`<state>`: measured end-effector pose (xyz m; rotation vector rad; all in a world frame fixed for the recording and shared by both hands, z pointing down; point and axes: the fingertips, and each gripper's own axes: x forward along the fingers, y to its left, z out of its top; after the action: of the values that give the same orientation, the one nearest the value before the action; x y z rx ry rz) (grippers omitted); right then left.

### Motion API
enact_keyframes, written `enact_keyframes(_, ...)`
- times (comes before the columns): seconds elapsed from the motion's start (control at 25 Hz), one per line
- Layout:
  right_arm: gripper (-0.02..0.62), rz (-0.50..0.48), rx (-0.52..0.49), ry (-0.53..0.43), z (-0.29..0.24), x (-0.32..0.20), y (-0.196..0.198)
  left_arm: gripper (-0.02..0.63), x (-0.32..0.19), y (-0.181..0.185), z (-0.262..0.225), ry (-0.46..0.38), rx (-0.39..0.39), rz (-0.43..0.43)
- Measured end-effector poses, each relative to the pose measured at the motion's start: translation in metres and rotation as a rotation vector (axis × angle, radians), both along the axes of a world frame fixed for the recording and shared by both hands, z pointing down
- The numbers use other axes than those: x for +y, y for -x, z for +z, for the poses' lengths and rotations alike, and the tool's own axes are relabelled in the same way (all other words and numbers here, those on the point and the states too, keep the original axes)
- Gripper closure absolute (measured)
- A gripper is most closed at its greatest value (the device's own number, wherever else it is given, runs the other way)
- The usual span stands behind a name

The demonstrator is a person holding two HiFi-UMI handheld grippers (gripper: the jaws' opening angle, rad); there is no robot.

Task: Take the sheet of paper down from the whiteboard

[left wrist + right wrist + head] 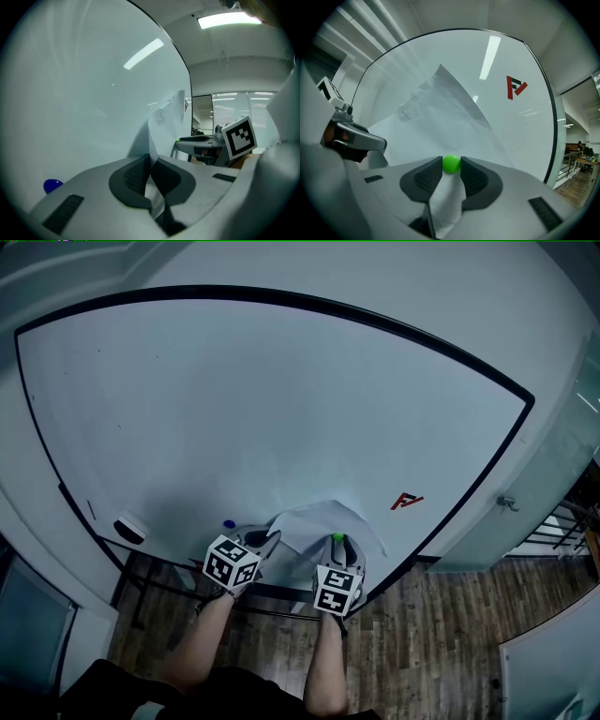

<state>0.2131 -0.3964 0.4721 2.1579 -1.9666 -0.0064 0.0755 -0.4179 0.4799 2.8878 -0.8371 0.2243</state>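
The white sheet of paper bulges off the whiteboard near its lower edge. My left gripper is shut on the sheet's left edge; in the left gripper view the paper runs up from between the closed pads of that gripper. My right gripper is at the sheet's lower right. Its pads press on both sides of a green round magnet, which sits on the paper with the right gripper around it. The green magnet also shows in the head view.
A blue magnet sits on the board left of the left gripper, and an eraser lies further left. A red logo marks the board to the right. The board's black frame runs close below; wooden floor lies underneath.
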Motion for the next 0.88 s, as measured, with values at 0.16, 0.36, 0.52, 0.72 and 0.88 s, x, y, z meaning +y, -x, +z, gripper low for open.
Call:
enact_keyframes(0.16,0.463,0.003,-0.007,0.003,0.002,0.001,-0.004,0.586,-0.001,0.003,0.000,0.001,0.000,-0.007)
enact_keyframes(0.36,0.463,-0.004,-0.005,0.001,0.002,0.001,-0.002,0.586,-0.003,0.007,0.000,-0.004,-0.001,-0.034)
enact_keyframes(0.52,0.463,-0.006,-0.003,0.001,0.002,0.001,-0.002,0.586,-0.006,0.012,0.001,0.002,0.004,-0.050)
enact_keyframes(0.72,0.463,-0.009,0.001,0.006,0.003,0.001,-0.003,0.586,-0.008,0.017,0.003,0.008,0.007,-0.070)
enact_keyframes(0.88,0.463,-0.015,0.010,0.009,0.003,0.000,-0.002,0.586,-0.011,0.021,0.003,0.011,0.011,-0.084)
